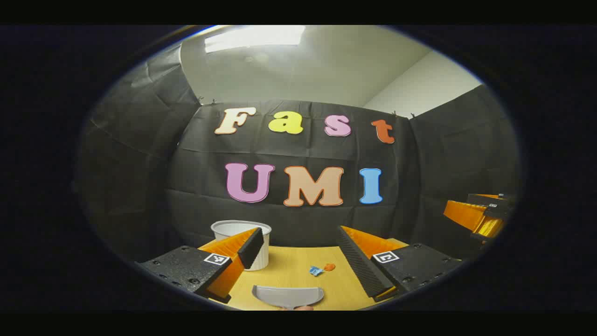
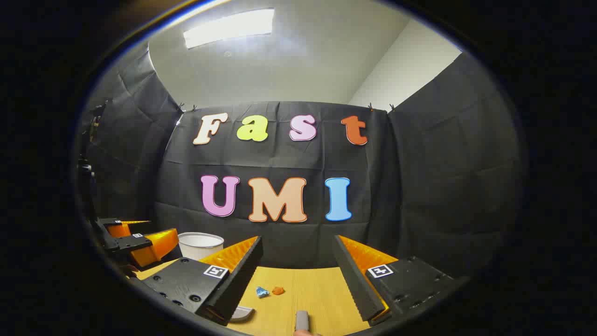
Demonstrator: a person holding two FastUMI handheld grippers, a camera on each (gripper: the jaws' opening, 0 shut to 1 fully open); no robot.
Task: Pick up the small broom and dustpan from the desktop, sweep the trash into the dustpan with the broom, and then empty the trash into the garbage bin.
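Both hand-held grippers, left (image 1: 298,261) and right (image 2: 298,280), hover wide apart and empty above the table (image 2: 317,284), presumably lining up their grabs. The dustpan (image 1: 288,296) lies below the left one, the broom handle (image 2: 301,320) below the right. Two trash scraps (image 1: 322,269) sit just beyond, the bin (image 1: 242,231) at the far left.

The tabletop (image 1: 298,273) is light yellowish wood. On it sit a white garbage bin (image 1: 242,229), a grey dustpan (image 1: 288,296), a blue scrap (image 1: 315,270) and an orange scrap (image 1: 329,267). The left tongs (image 1: 298,256) and right tongs (image 2: 298,270) are orange, with black ribbed pads and black-and-white square markers. The broom handle (image 2: 301,321) is grey.
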